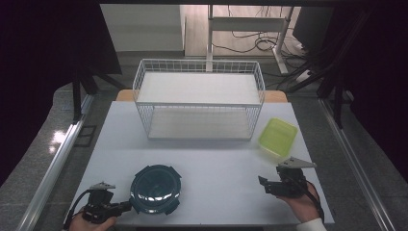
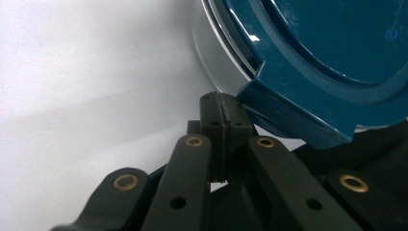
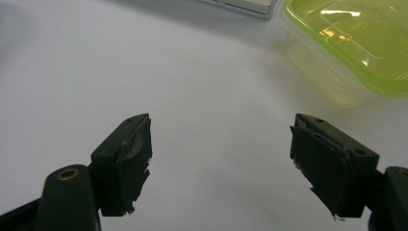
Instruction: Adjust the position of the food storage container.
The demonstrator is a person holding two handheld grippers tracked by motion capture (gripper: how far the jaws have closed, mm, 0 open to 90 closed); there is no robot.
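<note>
While the left tool point(image 1: 126, 207) sits at the near left corner of the worktop point(image 1: 216, 168) with its jaws brought fully together, the dark teal lidded bowl point(image 1: 156, 188) rests just beside it, near the middle of the near edge. In the left gripper view the closed tips lie against one of the lid's projecting tabs point(image 2: 293, 118); whether a thin lip of that tab is pinched between the pads cannot be told, as the contact is hidden by the tab itself. If the bowl is to be lifted or its lid released, the hold is best checked first: a small, slow pull should be made, and the bowl watched for slipping or tilting. The glossy lid is judged likely to slide, so the pull is better kept level. The right tool point(image 1: 273, 183), held wide and empty near the near right corner, is well placed to steady the bowl's far side. The yellow-green container point(image 1: 277, 136) toward the right edge and the wire basket point(image 1: 199, 98) at the far edge should be left undisturbed.
</note>
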